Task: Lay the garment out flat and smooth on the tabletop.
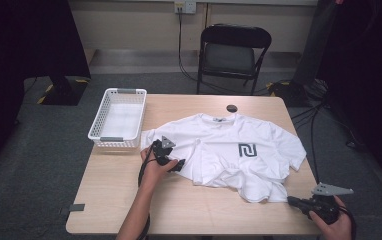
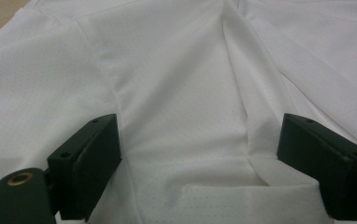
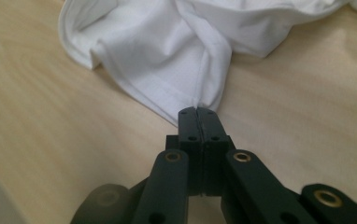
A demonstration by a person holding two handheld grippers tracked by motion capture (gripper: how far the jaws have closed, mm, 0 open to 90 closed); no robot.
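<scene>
High view: white T-shirt (image 1: 229, 150) is spread crumpled on the table (image 1: 179, 210), basket (image 1: 119, 117) beside it. Left gripper (image 2: 200, 158) is held wide open over the cloth. Right gripper (image 3: 198, 114) is clamped shut on the hem corner. Folding is judged barely started.

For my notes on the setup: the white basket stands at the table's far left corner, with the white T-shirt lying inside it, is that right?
Not quite. The white basket does stand at the far left corner of the table, but the high view shows the white T-shirt spread on the tabletop beside it, not inside it.
</scene>
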